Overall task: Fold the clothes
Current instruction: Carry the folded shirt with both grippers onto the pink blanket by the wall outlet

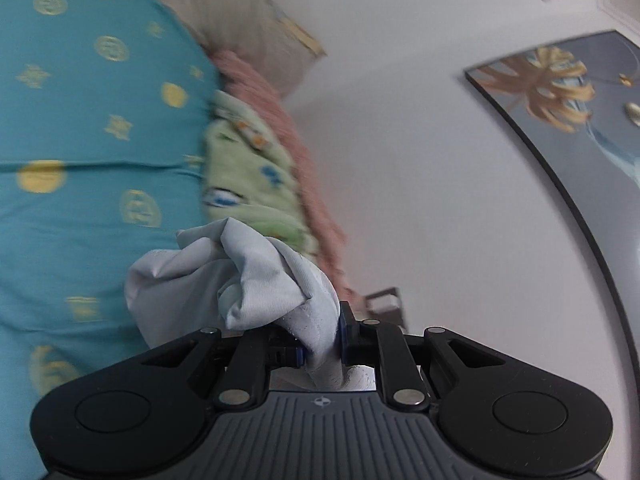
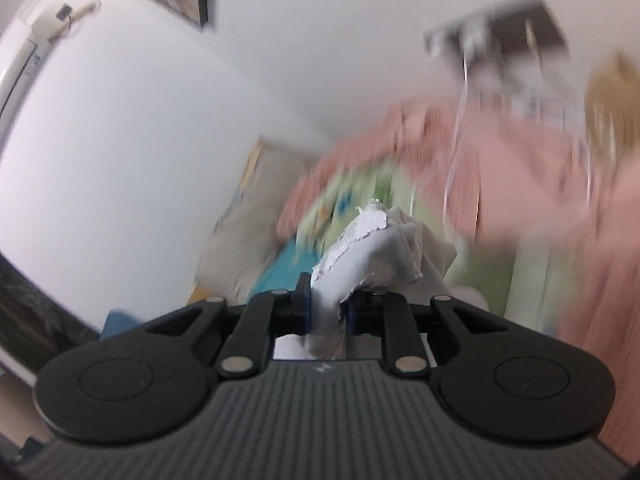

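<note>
A pale grey-blue garment [image 1: 248,280] bunches up out of my left gripper [image 1: 322,344], which is shut on a fold of it. In the right wrist view the same pale garment [image 2: 376,256], with a rough white edge, rises from my right gripper [image 2: 328,312], also shut on it. Both grippers are lifted and tilted toward the wall. The rest of the garment is hidden below the gripper bodies.
A teal bedspread [image 1: 88,160] with gold motifs fills the left. Beside it lie a green printed cloth [image 1: 248,168], a pink blanket [image 1: 288,120] and a beige pillow [image 1: 236,12]. A framed picture [image 1: 572,112] hangs on the white wall. The right wrist view is motion-blurred.
</note>
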Demonstrator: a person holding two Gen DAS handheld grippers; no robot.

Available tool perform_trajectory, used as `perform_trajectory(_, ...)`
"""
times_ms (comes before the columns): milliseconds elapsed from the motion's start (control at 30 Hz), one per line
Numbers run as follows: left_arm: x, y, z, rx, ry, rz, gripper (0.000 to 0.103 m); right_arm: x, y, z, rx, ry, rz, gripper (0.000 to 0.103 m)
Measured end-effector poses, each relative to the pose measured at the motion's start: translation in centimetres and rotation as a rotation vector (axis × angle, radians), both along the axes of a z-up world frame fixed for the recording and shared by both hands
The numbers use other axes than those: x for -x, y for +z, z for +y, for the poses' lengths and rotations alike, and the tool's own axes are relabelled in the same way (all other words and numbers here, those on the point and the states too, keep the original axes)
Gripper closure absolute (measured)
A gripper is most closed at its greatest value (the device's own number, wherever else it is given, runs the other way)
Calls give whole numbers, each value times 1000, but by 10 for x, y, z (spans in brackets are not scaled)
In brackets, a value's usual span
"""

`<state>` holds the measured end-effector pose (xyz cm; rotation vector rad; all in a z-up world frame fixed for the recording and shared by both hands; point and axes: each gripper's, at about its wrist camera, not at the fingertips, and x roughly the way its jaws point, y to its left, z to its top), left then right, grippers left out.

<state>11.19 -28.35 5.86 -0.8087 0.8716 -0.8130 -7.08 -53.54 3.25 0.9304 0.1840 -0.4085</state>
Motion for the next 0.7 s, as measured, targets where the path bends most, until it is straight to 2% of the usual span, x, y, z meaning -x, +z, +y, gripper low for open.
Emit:
perform_trajectory(133,12,24,-78,36,-48,-167,87,15,48,-54,177,-97,-31,84)
perform_trajectory(167,15,20,-91,44,-62,-187,86,21,55,-60,231,-120,-36,83)
perform_trajectory(233,23,6,-113,36,-98,-204,85,34,51,-68,291,-147,-16,83)
perform_trajectory(267,30,-9,-120,-17,-128,-216,85,41,49,-72,321,-160,-6,83)
perform_trajectory(367,56,-59,-140,-215,-224,-264,85,56,6,-68,404,-143,194,83)
perform_trajectory(467,80,-109,-155,-395,-313,-293,85,69,-59,-74,266,-92,366,83)
perform_trajectory(500,84,-121,-154,-421,-326,-291,84,74,-80,-76,218,-75,422,83)
perform_trajectory(533,87,-127,-151,-426,-326,-300,80,79,-95,-76,183,-66,431,83)
perform_trajectory(667,92,-123,-142,-446,-324,-319,72,88,-92,-65,209,-70,425,81)
perform_trajectory(700,94,-116,-140,-468,-323,-325,64,88,-89,-65,199,-72,439,80)
